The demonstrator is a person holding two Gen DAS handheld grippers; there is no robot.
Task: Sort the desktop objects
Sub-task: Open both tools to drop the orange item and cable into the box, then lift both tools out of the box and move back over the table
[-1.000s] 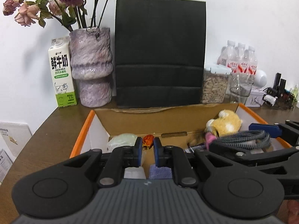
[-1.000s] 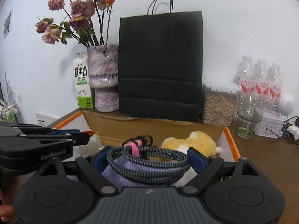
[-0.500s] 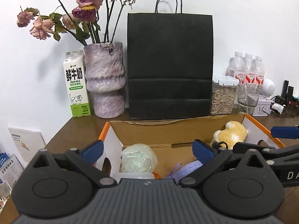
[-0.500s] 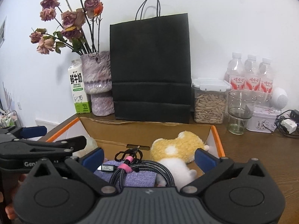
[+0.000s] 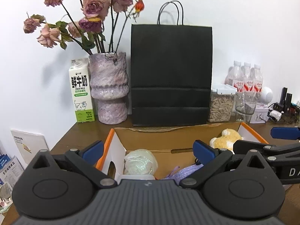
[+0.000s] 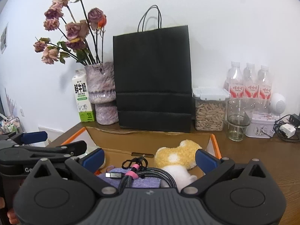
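Both the left gripper (image 5: 148,151) and right gripper (image 6: 149,157) are wide apart and hold nothing. The cable (image 6: 144,175), purple cloth (image 6: 138,182) and plush toy (image 6: 178,154) lie in the box (image 6: 150,138). Lift both straight up, clear of its walls

Each gripper (image 5: 148,152) is black with a ribbed grey housing, silver screws and 2 blue pads (image 6: 93,158).
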